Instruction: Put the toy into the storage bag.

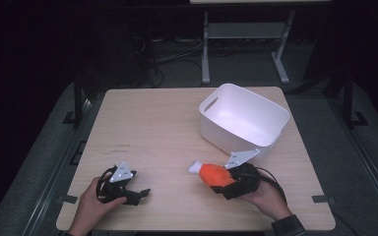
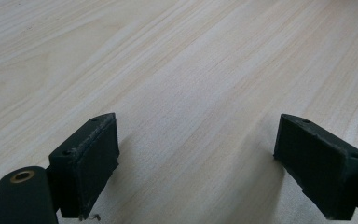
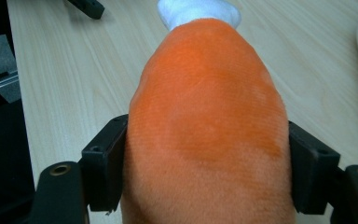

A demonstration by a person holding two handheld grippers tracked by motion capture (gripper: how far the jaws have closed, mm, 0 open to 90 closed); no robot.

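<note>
Orange plush fills the near field of the right gripper view: a soft orange toy [image 3: 205, 126] with a white tip [image 3: 198, 11] sits squeezed between the two black jaws, which press into its flanks on both sides. In the high view the right gripper [image 1: 225, 183] holds this toy [image 1: 214, 174] low over the table's near edge, right of centre, with the white tip pointing toward the middle of the table [image 1: 162, 128]; I cannot tell whether the toy's underside touches the wood. The white bin [image 1: 244, 119] stands just beyond it, toward the far right corner, open side up and with nothing visible inside. The left gripper [image 1: 137, 194] rests near the near left corner, its jaws spread wide over bare wood with nothing between them. My judgement of the risks: the plush is compressible and the jaws grip it at its rear half, so the front end may sag or the toy may squirm free if the squeeze eases during a lift. The bin's near wall rises close ahead, so a low carry could catch the white tip on the rim or nudge the light bin across the table. No brand, label or readable writing appears on the toy or bin; a small dark mark on the tabletop [image 1: 123, 146] is too tiny to read.
</note>
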